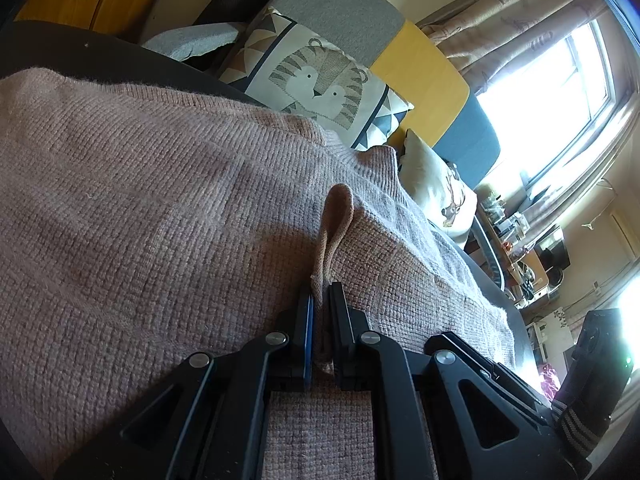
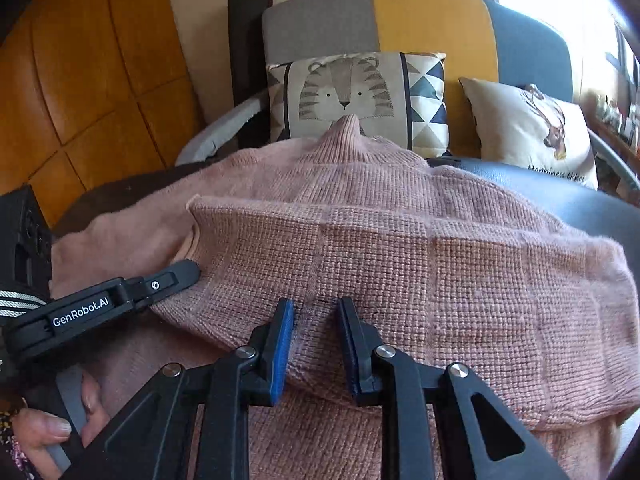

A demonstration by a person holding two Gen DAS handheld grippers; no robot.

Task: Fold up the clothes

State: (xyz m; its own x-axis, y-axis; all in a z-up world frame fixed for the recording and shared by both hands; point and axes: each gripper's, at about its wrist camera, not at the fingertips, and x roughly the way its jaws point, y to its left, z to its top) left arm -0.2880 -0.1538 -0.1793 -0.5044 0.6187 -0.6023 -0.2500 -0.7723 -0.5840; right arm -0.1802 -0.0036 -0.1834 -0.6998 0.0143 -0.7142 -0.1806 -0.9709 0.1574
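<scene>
A pink knit sweater (image 1: 160, 200) lies spread over a dark sofa seat. In the left wrist view my left gripper (image 1: 320, 292) is shut on a thin edge of it, and a small loop of knit stands up from the jaws. In the right wrist view a folded-over layer of the sweater (image 2: 400, 248) lies on top of the rest. My right gripper (image 2: 316, 312) is shut on a thick bunch of that layer's near edge. The left gripper (image 2: 192, 270) shows side-on at the left, with its tip at the fold's left corner.
A tiger cushion (image 2: 356, 96) and a deer cushion (image 2: 536, 128) lean on the grey, yellow and blue sofa back (image 2: 432, 20). A wooden panel (image 2: 80, 80) is on the left and a bright window (image 1: 552, 92) on the right. A person's hand (image 2: 44, 432) holds the left handle.
</scene>
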